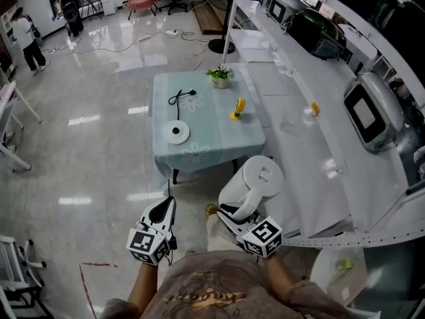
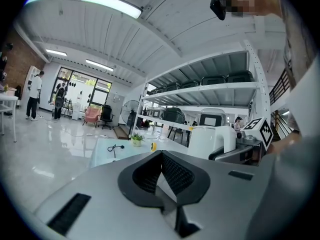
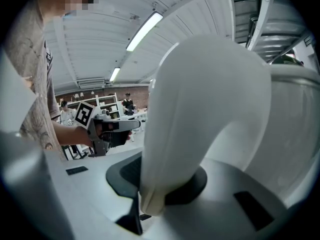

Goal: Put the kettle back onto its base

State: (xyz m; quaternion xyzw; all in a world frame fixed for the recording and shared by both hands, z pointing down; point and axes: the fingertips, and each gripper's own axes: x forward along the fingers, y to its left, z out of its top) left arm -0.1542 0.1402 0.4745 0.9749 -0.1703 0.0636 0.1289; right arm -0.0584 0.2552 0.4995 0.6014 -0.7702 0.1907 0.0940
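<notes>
A white kettle (image 1: 255,181) hangs in the air just short of the table's near right corner, my right gripper (image 1: 230,213) shut on its handle (image 3: 200,109). The handle fills the right gripper view, clamped between the dark pads (image 3: 120,176). The round white kettle base (image 1: 176,132) lies on the pale blue table (image 1: 199,153), toward its left side, with a black cord (image 1: 182,97) behind it. My left gripper (image 1: 170,203) floats left of the kettle, shut and holding nothing; its pads (image 2: 175,174) meet in the left gripper view, where the kettle (image 2: 210,140) shows at the right.
A small potted plant (image 1: 220,76) and a yellow object (image 1: 238,107) stand on the table's far right part. A long white shelf unit (image 1: 312,145) with appliances runs along the right. Glossy floor lies left of the table; people stand far off (image 1: 30,38).
</notes>
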